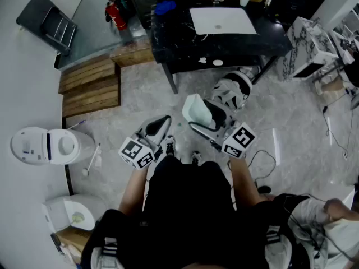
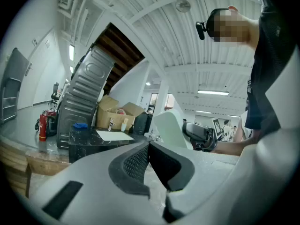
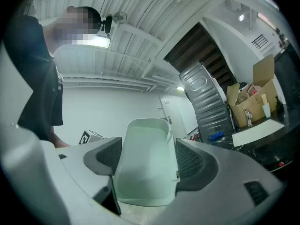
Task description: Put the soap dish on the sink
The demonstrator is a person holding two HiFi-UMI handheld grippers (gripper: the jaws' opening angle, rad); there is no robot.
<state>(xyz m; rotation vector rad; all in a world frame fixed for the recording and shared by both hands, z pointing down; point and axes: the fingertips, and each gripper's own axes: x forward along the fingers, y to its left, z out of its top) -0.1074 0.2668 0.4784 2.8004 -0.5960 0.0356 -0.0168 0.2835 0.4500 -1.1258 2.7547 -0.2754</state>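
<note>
A pale green soap dish (image 1: pixel 194 109) is held up in the air in front of the person, with my right gripper (image 1: pixel 206 118) shut on it. In the right gripper view the soap dish (image 3: pixel 143 146) stands on edge between the two dark pads (image 3: pixel 193 159), which press on its long sides. My left gripper (image 1: pixel 159 127) hangs beside it to the left, shut, with nothing in it; its jaws meet in the left gripper view (image 2: pixel 148 150). The white sink (image 1: pixel 222 21) is set into a black counter (image 1: pixel 263 41) a few steps ahead, well beyond both grippers.
A white helmet-like object (image 1: pixel 231 92) lies on the floor by the counter's legs. Wooden pallets (image 1: pixel 90 86) and a red fire extinguisher (image 1: pixel 115 13) stand to the left. A toilet (image 1: pixel 47 145) sits at far left. Cables (image 1: pixel 263 160) trail on the floor; marbled slabs (image 1: pixel 305 45) stand right.
</note>
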